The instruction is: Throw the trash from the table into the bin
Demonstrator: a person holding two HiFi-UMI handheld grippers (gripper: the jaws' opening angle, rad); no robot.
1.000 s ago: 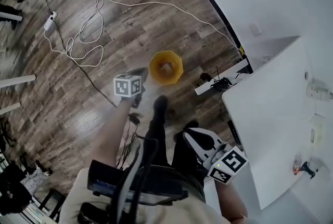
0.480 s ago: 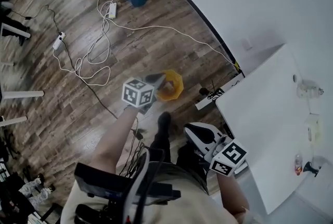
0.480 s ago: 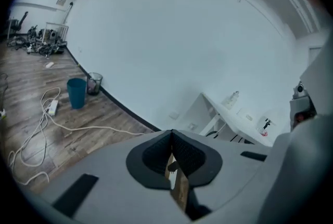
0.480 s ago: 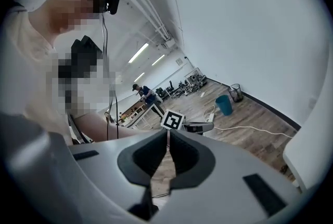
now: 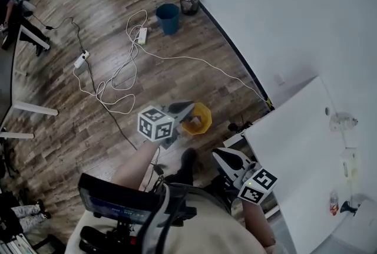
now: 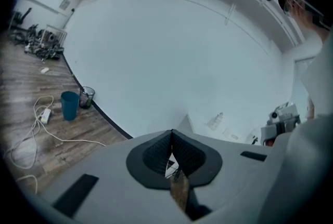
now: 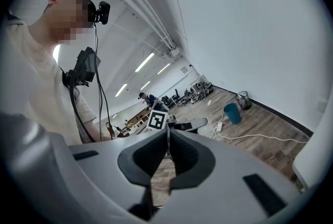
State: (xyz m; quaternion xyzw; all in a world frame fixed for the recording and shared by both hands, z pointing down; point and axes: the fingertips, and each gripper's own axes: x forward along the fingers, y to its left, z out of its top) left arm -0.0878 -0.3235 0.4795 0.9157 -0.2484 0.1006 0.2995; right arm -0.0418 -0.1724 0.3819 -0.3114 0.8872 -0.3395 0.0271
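Bin (image 5: 206,112), yellow, many-sided, open-topped

Left gripper (image 5: 188,106) well higher above yellow bin (image 5: 199,119), right gripper (image 5: 220,154) higher

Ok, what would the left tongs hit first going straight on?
Likely the white wall; the left tongs show nothing nearer, though the white table's corner sits just below that line and depth is unclear.

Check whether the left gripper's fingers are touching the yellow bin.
Apart. The left gripper view shows the left gripper, fingers shut, aimed at the wall; the yellow bin is nowhere at its tips.
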